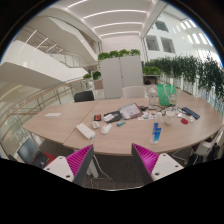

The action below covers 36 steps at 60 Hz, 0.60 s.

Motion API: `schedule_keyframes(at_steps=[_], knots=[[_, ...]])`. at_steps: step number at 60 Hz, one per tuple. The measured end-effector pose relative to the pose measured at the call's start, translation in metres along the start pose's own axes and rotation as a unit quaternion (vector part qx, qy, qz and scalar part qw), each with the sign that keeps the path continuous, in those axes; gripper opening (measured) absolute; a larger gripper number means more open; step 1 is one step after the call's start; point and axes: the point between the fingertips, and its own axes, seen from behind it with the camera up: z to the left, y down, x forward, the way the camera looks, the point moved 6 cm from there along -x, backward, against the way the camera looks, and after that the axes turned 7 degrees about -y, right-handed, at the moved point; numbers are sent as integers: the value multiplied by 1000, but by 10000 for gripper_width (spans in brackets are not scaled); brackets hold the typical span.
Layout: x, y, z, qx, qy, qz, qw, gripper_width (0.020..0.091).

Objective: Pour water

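Observation:
A small blue bottle (156, 130) stands near the front edge of the long oval wooden table (60, 122), to the right of the middle. A green container (163, 95) stands at the table's far right. My gripper (113, 165) hangs well short of the table, open, with its magenta pads (80, 160) wide apart and nothing between them. The bottle is ahead of the right finger and far beyond it.
A white object (87, 130), a dark item (112, 117) and papers (135, 108) lie about the table's middle. Chairs (85, 96) stand behind the table. A white cabinet (122, 75) topped with plants stands further back. A plant hedge (190, 72) runs along the right.

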Motion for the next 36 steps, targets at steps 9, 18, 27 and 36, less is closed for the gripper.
schedule_keyframes(at_steps=[9,18,27,36], knots=[[0,-2,-31,-22,26,-52,998,831],[35,14,-110,-43,79,-85,992,828],[102,22,-194,-50,110,-100,988,833],[188,28,-255,-65,121,-116,984,825]])
